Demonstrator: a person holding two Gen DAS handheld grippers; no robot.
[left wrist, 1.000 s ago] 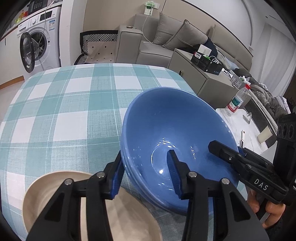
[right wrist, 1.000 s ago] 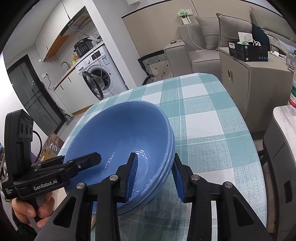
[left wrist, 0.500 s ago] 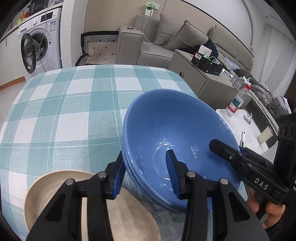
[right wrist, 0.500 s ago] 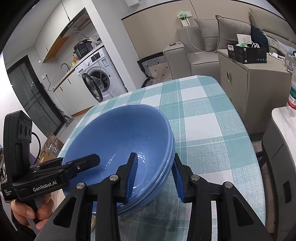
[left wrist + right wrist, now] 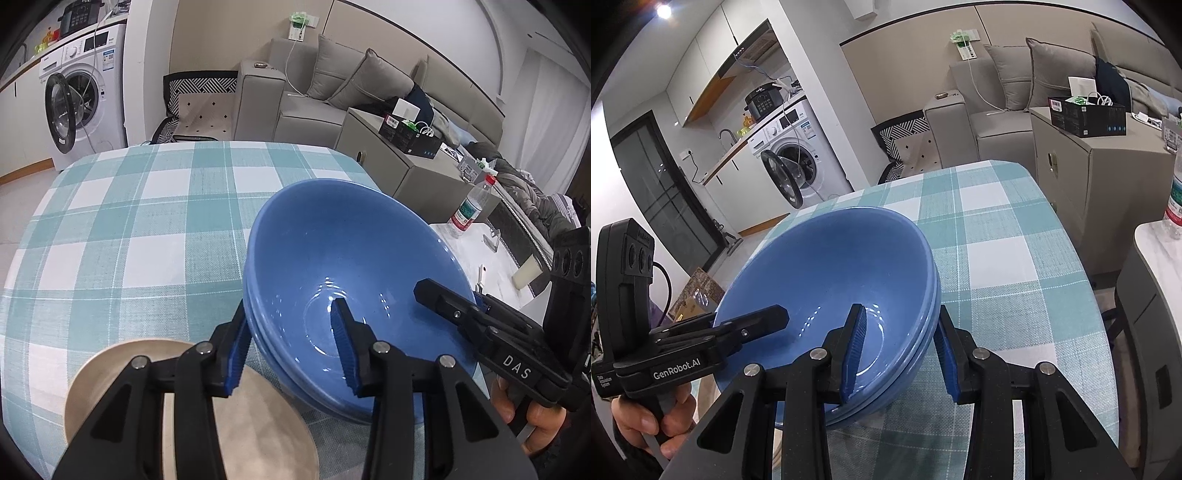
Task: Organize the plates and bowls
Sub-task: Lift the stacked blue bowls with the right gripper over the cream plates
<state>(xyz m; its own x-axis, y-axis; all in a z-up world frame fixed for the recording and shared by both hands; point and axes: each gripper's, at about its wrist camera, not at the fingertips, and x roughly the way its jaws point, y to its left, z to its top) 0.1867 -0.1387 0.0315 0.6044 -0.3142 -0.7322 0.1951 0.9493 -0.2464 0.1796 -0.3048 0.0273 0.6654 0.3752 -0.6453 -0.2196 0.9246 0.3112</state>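
A stack of blue bowls (image 5: 343, 266) is held just above the checked tablecloth (image 5: 140, 221). My left gripper (image 5: 291, 345) is shut on the stack's near left rim, one finger inside, one outside. My right gripper (image 5: 899, 350) is shut on the opposite rim of the blue bowls (image 5: 827, 273) in the same way. Each gripper shows in the other's view: the right gripper (image 5: 458, 314) and the left gripper (image 5: 738, 328). A beige plate (image 5: 258, 413) lies on the cloth under my left gripper, partly hidden by it.
The table's right edge (image 5: 1071, 258) runs beside a grey cabinet (image 5: 1097, 173). A water bottle (image 5: 471, 208) stands on a white side table (image 5: 491, 266). A sofa (image 5: 314, 99) and a washing machine (image 5: 85, 107) are beyond the table.
Both grippers have lifted the blue bowl stack slightly and drawn it back toward the near edge. Their grip on the rim is unchanged.
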